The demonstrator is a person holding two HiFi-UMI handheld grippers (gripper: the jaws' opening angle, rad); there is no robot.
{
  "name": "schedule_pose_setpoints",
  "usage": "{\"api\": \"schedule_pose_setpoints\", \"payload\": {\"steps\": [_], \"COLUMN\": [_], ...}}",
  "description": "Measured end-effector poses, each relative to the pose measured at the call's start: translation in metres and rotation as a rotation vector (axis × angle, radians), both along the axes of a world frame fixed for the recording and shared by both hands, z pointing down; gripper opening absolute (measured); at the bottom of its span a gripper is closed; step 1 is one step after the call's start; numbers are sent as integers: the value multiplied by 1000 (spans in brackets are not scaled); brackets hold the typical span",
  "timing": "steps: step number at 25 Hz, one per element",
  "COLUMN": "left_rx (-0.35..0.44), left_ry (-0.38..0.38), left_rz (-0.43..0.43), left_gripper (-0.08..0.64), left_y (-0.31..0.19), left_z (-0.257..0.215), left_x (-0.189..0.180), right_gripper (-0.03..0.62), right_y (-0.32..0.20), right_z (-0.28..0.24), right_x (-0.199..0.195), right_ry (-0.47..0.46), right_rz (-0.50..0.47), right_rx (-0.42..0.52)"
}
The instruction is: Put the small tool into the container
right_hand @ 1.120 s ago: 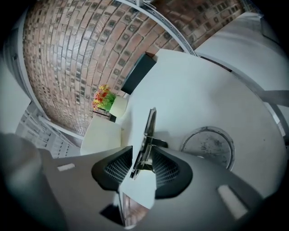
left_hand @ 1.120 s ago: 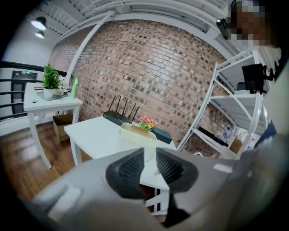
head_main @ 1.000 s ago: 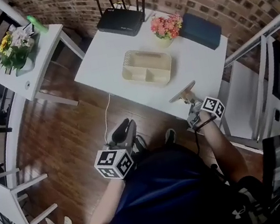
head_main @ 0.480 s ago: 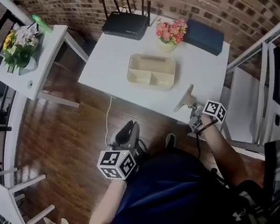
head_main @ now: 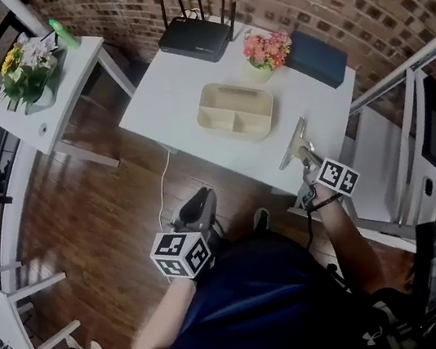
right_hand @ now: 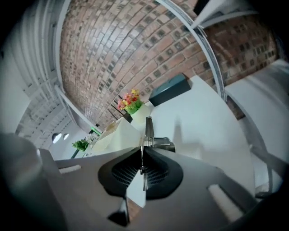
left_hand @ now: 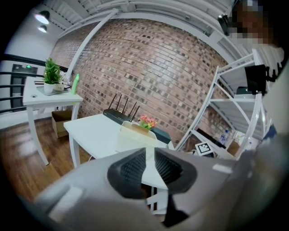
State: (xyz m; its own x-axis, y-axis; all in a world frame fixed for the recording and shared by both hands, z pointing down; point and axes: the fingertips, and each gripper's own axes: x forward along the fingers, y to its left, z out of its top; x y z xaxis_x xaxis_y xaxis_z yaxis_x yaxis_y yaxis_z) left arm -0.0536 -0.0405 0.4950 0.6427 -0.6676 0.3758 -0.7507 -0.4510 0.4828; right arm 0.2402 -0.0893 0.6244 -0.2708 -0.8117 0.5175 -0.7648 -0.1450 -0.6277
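the white table (head_main: 178, 85) has open surface along its near edge and left side. the router (head_main: 197, 36) sits at the far edge, the flower pot (head_main: 263, 50) and a dark box (head_main: 314, 58) are by the far right corner, and the beige container (head_main: 233, 109) sits near the middle. a metal rack (head_main: 400, 73) stands close off the right edge, with bare wood floor (head_main: 100, 214) off the left.

the right gripper (head_main: 309, 164) is at the near right corner with its pads (right_hand: 126, 173) pressed together on the small tool (head_main: 296, 144), pinching its handle end. the thin blade (right_hand: 148, 131) sticks out past the fingertips, edge-on and tilted up. it is above the table and apart from the container, which lies ahead and to the left.

the left gripper (head_main: 193, 209) hangs off the near edge over the floor. its pads (left_hand: 134, 167) stand a narrow gap apart with nothing between them.

a second ago the tool was lower at the near edge with its blade lying flatter. now it is lifted and stands steeper, and the left gripper has not moved.
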Motion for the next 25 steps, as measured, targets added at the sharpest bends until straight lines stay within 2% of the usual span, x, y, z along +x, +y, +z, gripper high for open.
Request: {"api": "schedule_pose_setpoints", "payload": {"steps": [7, 14, 19, 25], "left_rx": [-3, 5, 3, -4], "left_ry": [3, 4, 5, -1], "left_rz": [12, 9, -11, -39], "left_gripper": [58, 55, 55, 53], "left_y": [-1, -1, 1, 2], "left_z": [0, 0, -1, 2], "left_x": [2, 0, -8, -18], "right_gripper": [18, 15, 15, 15], "right_y": [-14, -28, -42, -62], "right_z": [-71, -125, -153, -164], "right_x": [-23, -53, -71, -88], "right_ry": [194, 319, 378, 426], "right_rz": [-112, -223, -280, -331], "right_rx": [158, 308, 392, 439]}}
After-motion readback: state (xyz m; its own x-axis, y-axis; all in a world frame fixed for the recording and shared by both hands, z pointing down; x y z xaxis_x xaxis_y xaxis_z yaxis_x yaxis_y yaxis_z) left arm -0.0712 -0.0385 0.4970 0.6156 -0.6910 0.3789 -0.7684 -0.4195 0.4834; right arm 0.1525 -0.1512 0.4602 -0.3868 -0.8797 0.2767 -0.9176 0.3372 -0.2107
